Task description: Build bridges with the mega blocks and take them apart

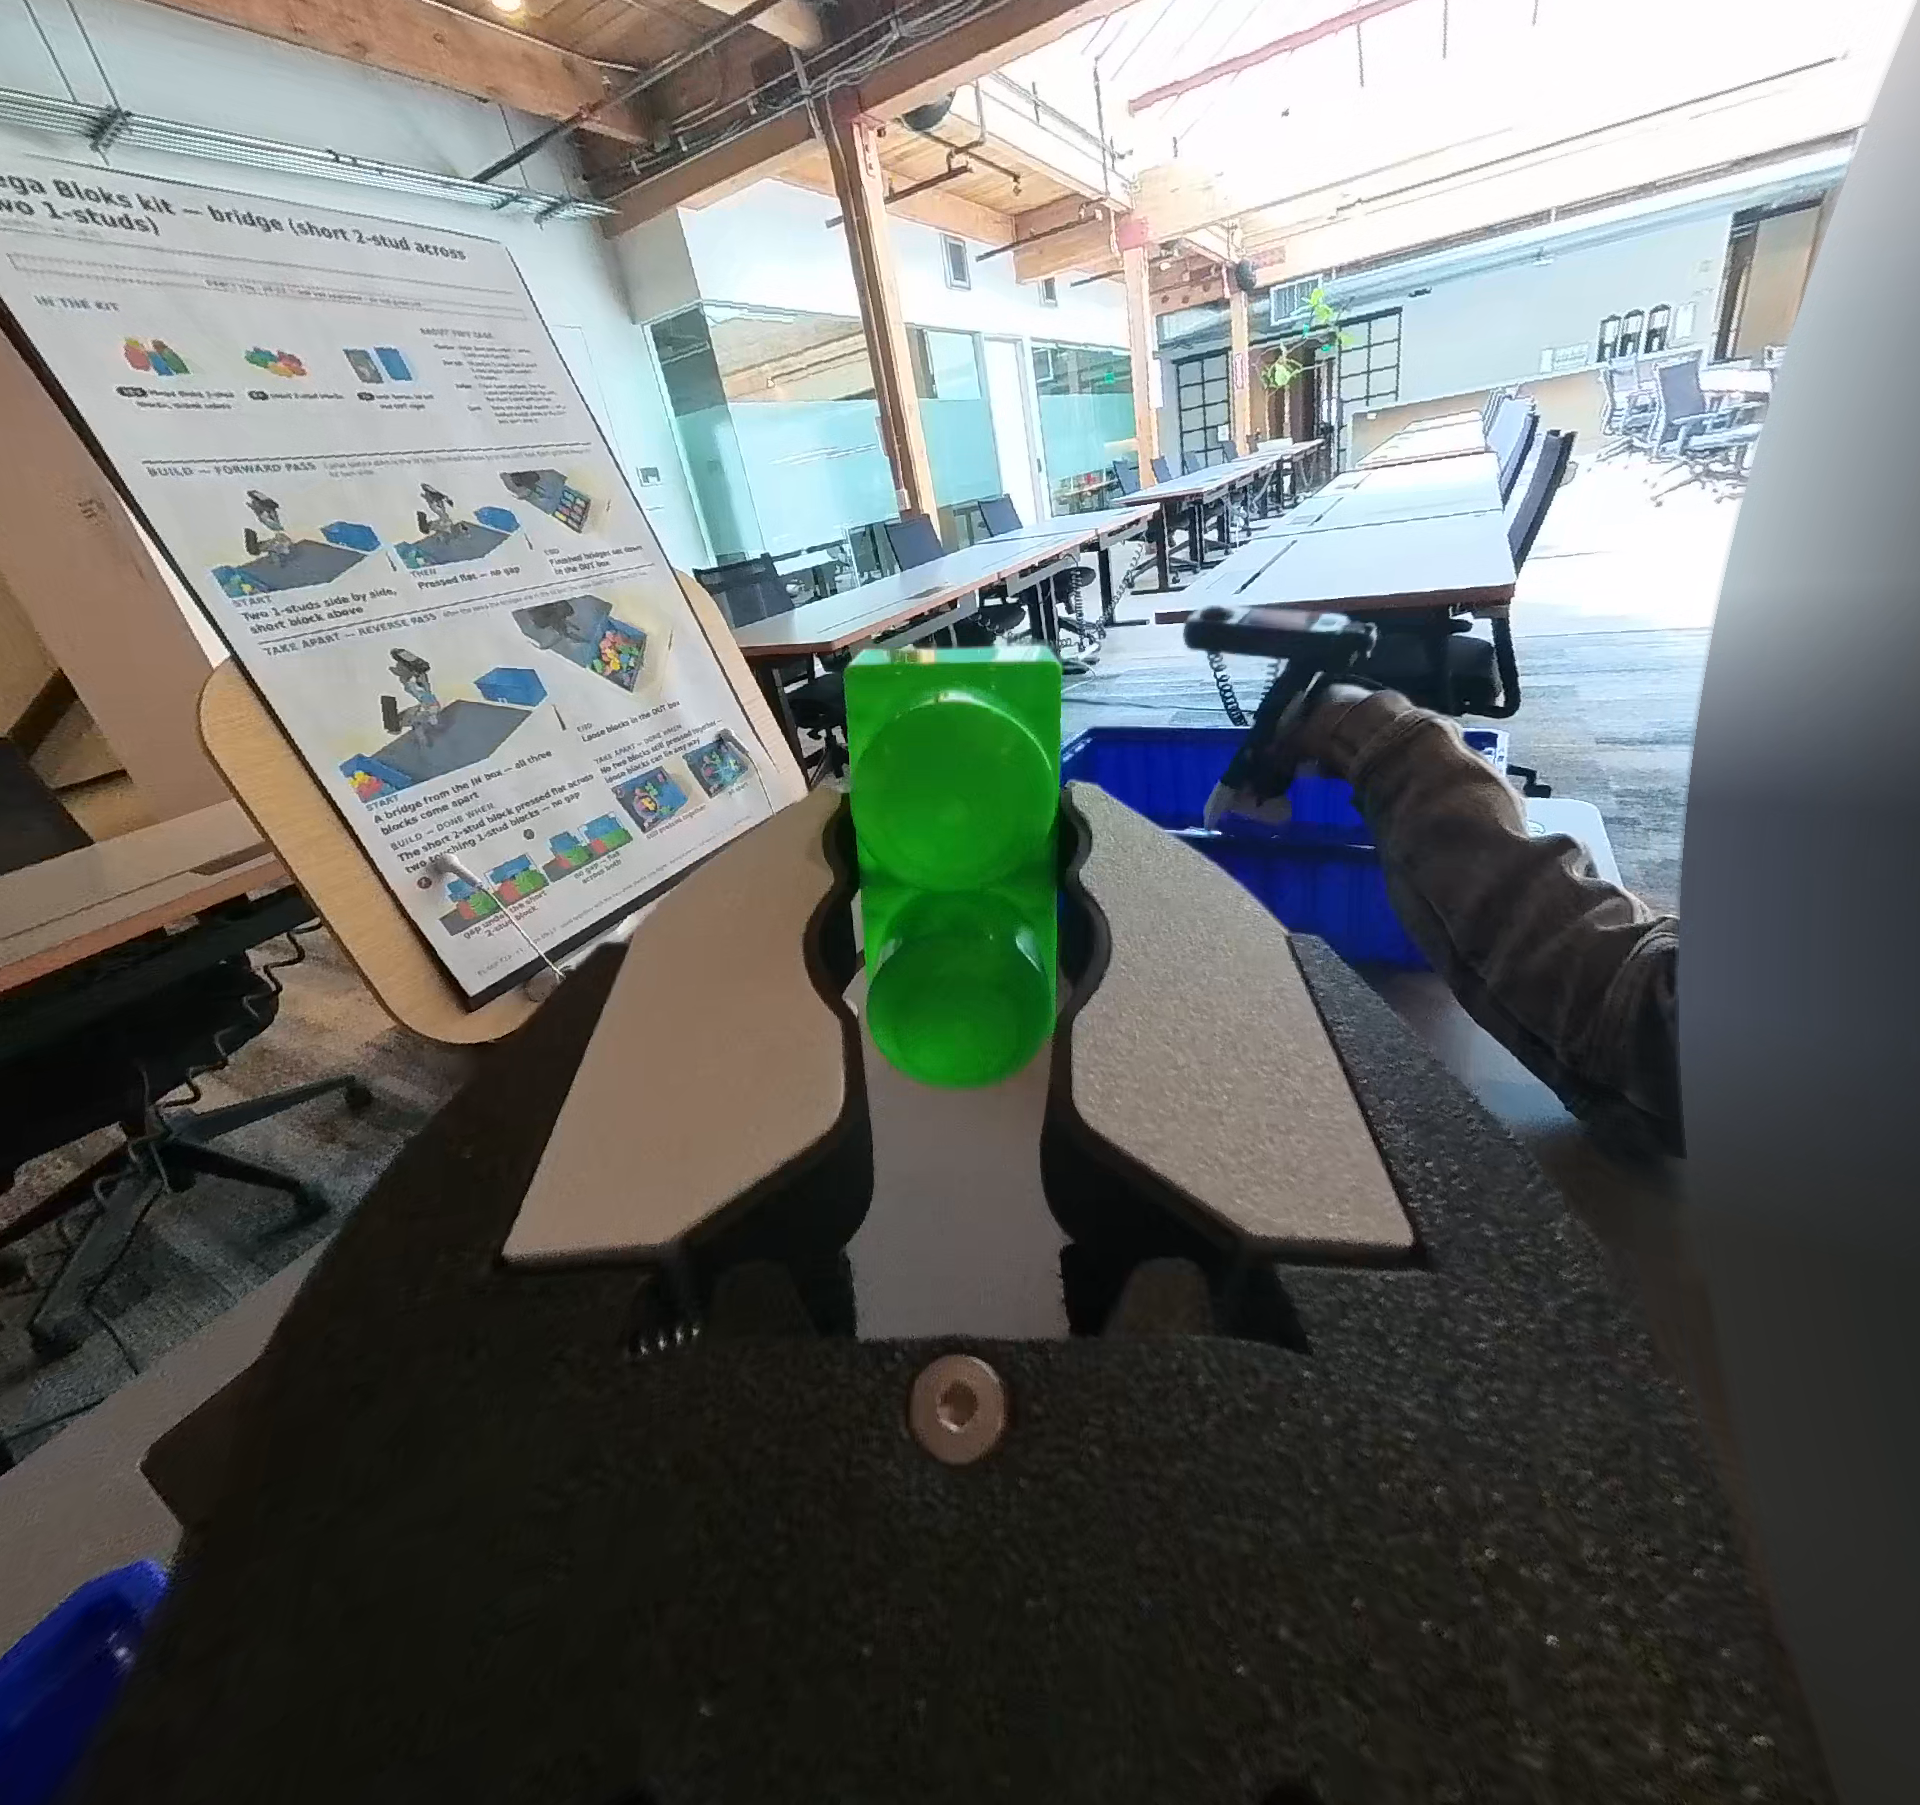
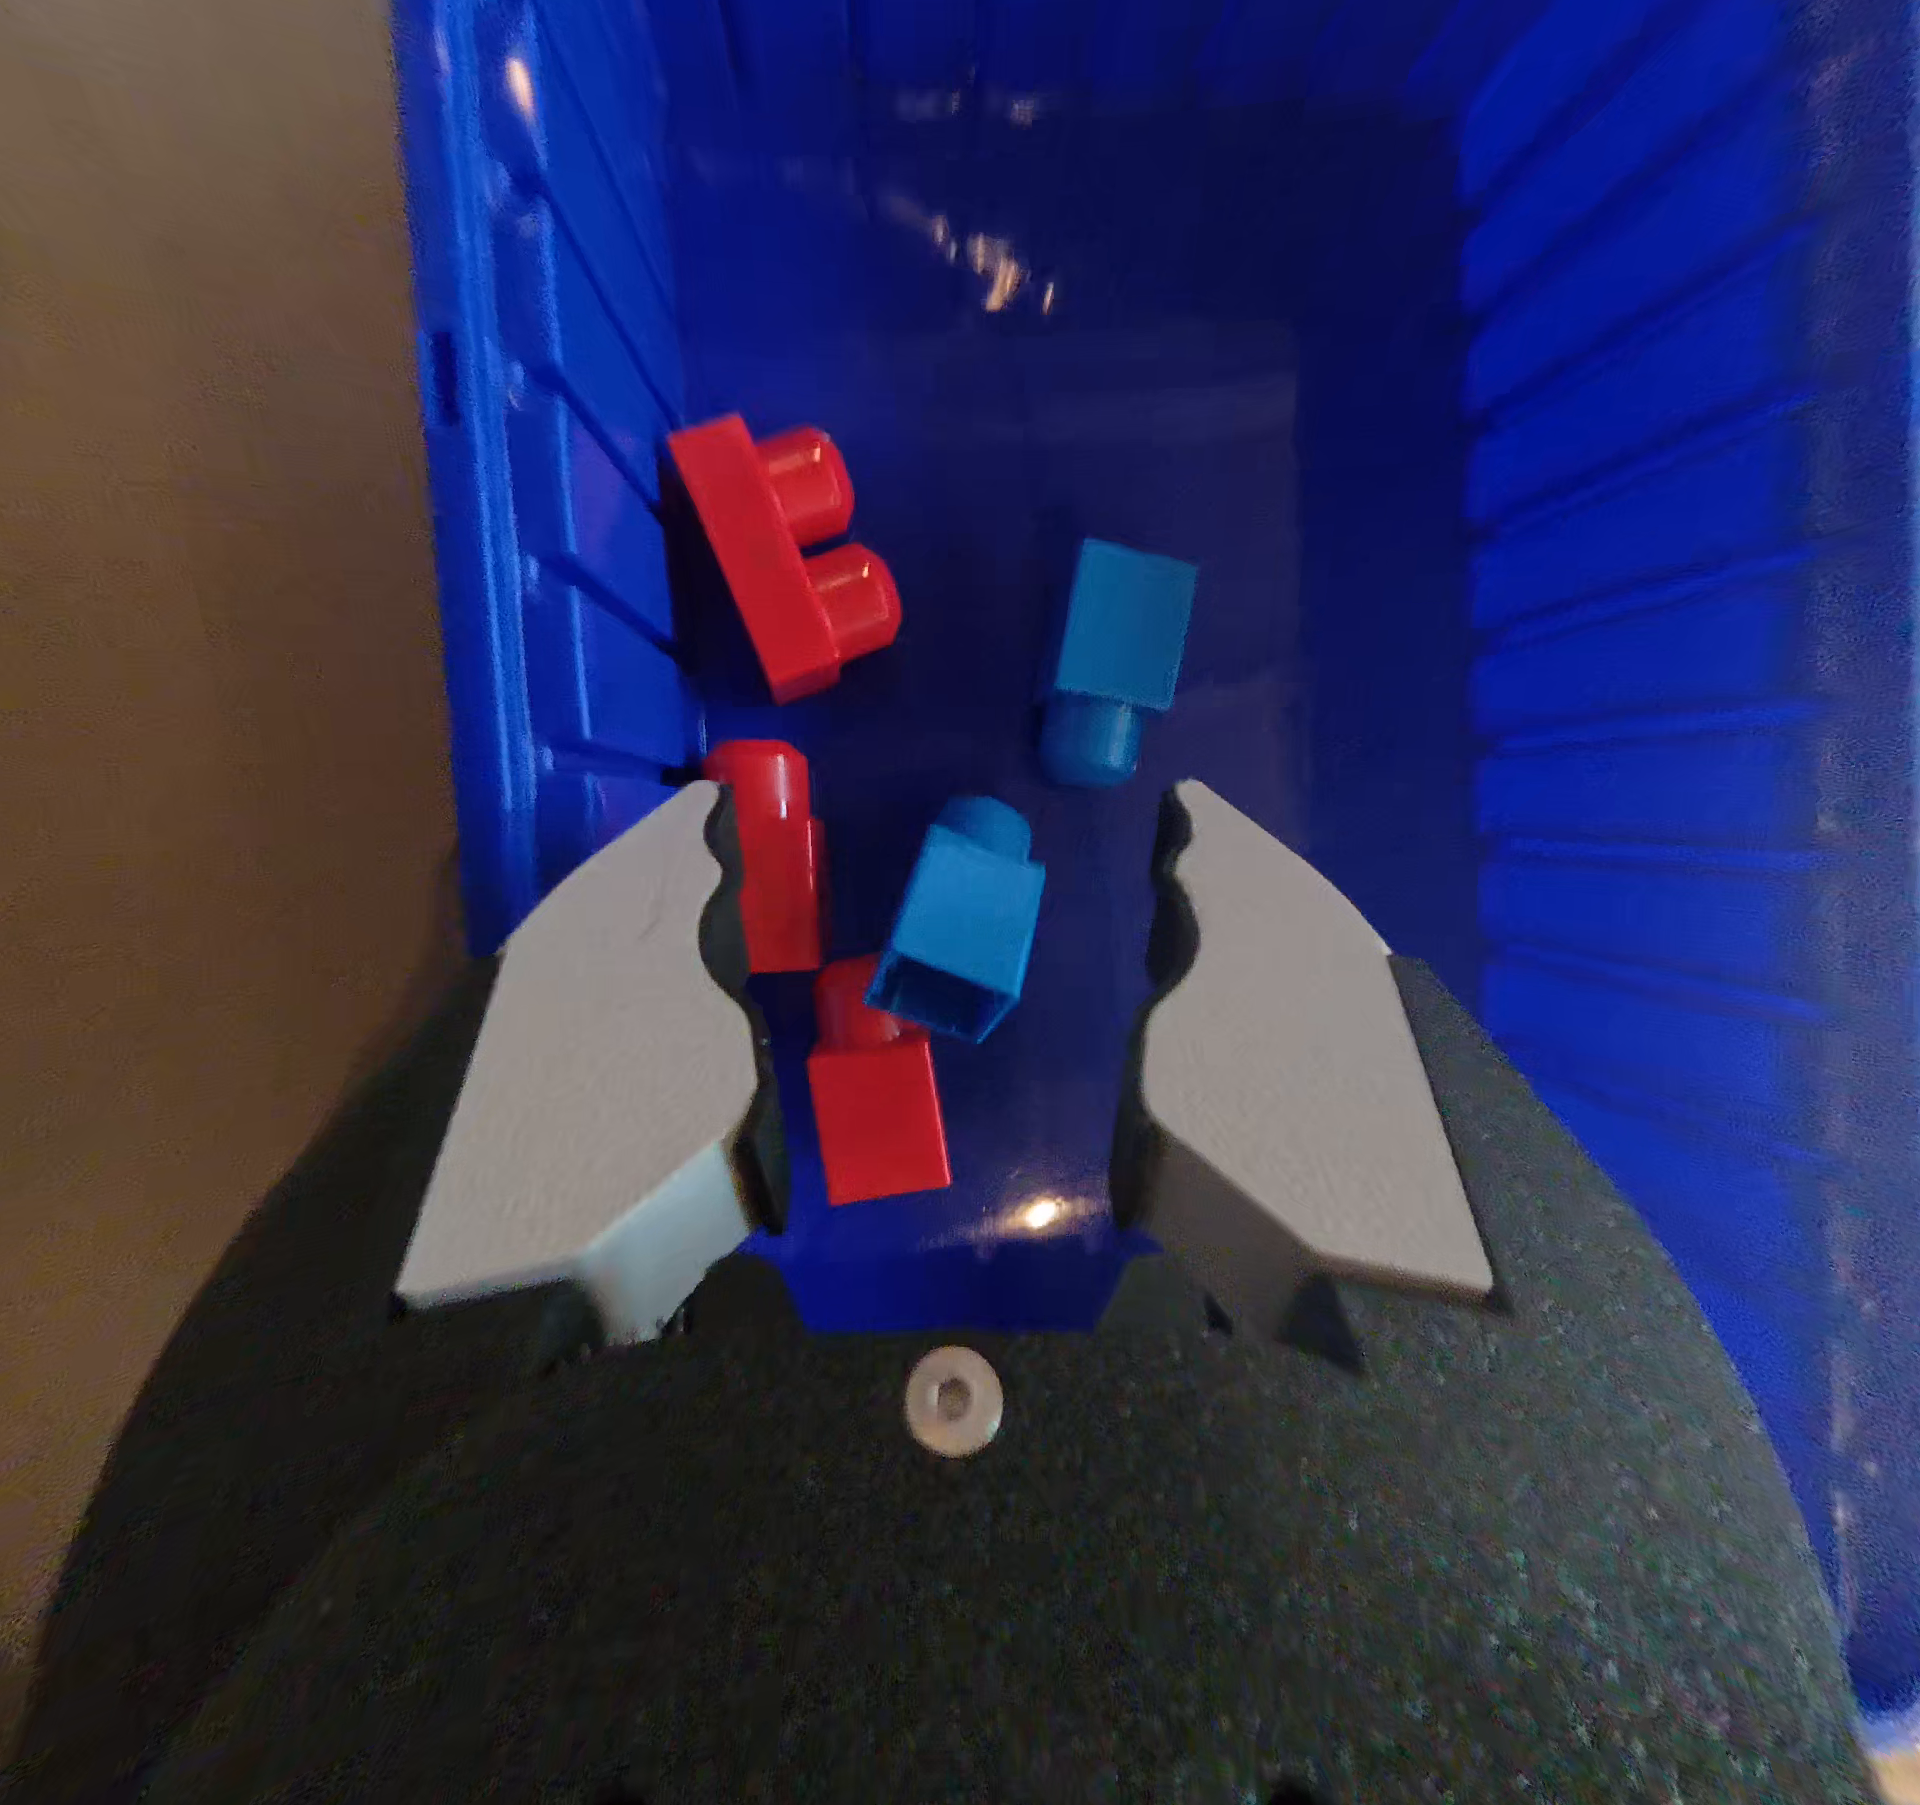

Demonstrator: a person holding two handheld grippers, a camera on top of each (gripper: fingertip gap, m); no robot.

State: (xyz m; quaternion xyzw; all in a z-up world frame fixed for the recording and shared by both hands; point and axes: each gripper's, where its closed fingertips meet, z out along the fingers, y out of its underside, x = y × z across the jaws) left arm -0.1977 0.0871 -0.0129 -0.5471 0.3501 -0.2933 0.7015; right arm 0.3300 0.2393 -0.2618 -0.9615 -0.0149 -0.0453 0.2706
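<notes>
My left gripper (image 1: 954, 820) is shut on a green two-stud block (image 1: 951, 851) and holds it up in the air, studs facing the camera. My right gripper (image 2: 940, 799) is open and empty, pointing down into a blue bin (image 2: 1621, 612). In the bin lie a red two-stud block (image 2: 774, 566), two red one-stud blocks (image 2: 774, 862) (image 2: 878, 1116) and two blue one-stud blocks (image 2: 1117, 649) (image 2: 966, 924). One blue block lies between my right fingers, untouched. In the left wrist view the right gripper (image 1: 1262, 716) and a sleeved arm (image 1: 1496, 882) reach into the blue bin (image 1: 1299, 882).
An instruction sheet on a wooden stand (image 1: 343, 550) stands at the left. A corner of another blue bin (image 1: 62, 1693) shows at lower left. Office desks and chairs (image 1: 1299, 529) fill the room behind. A grey upright surface (image 1: 1808, 820) blocks the right edge. The tips of one gripper are about 60 cm away from the tips of the other.
</notes>
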